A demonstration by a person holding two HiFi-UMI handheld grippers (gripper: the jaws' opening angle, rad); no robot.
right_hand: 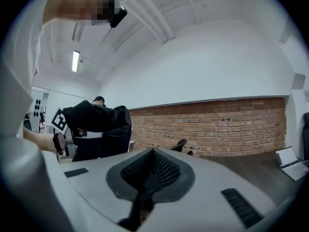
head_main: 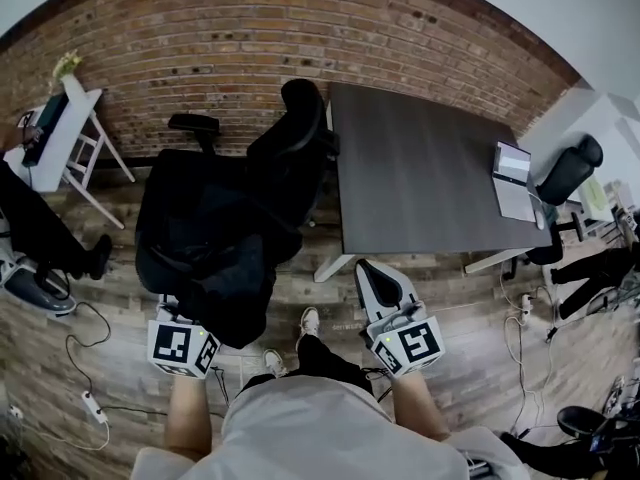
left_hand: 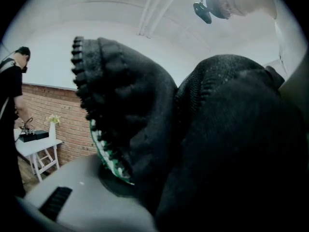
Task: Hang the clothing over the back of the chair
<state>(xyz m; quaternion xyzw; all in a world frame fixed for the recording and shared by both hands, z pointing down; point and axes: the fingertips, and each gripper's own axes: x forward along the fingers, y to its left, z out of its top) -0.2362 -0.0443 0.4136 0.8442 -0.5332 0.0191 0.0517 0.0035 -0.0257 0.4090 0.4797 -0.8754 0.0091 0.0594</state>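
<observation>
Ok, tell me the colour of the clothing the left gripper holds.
Black clothing; best in the left gripper view.

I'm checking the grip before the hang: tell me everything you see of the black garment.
The black garment is a thick, soft knit with a ribbed edge. It is bunched between the left tool's jaws, which are closed on it. The rest hangs in dark folds in front of the black office chair, not yet over its back; contact with the seat cannot be told.

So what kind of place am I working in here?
Probably an office or shared workspace: a black swivel chair, a dark desk with a laptop on it, and a brick wall behind.
</observation>
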